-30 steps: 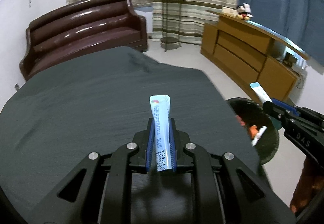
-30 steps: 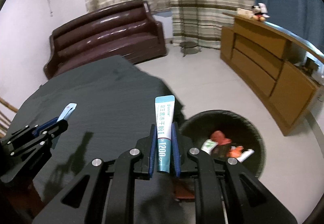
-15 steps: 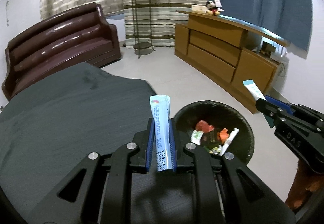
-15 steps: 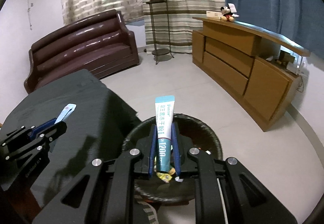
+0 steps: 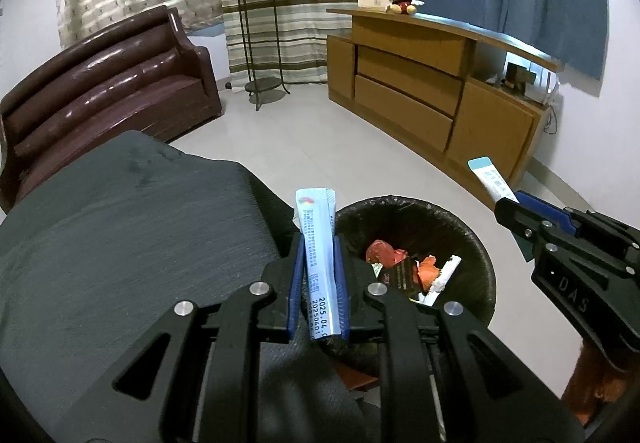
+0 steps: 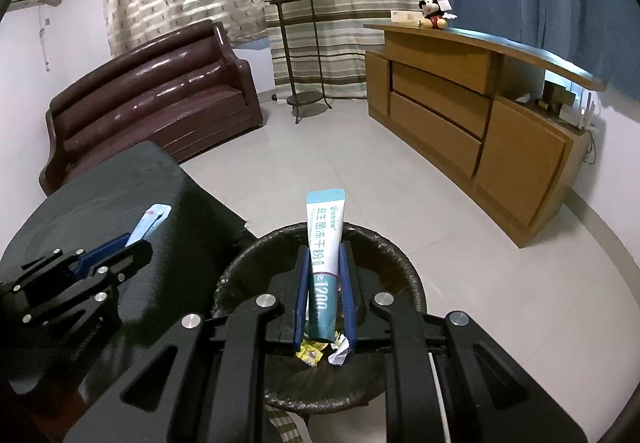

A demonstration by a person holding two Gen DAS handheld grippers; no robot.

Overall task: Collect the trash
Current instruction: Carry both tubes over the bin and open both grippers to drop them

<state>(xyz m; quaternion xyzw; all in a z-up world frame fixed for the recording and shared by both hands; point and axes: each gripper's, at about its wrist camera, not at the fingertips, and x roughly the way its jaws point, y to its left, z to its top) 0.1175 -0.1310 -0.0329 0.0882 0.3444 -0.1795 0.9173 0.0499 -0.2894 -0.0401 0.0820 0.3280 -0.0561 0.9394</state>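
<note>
Both handheld tools share one build. The left gripper has a matte black plastic frame of angular linkage bars with triangular cut-outs, round silver screw heads at the pivots, and ribbed blue pads lining its two narrow black fingers. The right gripper has the same black frame, silver screws and blue pads; seen from the left wrist camera, its side carries embossed letters reading "DAS".

A pale blue sachet stands upright beside the black-lined bin — wrappers inside. A teal-and-white sachet stands upright over it.
</note>
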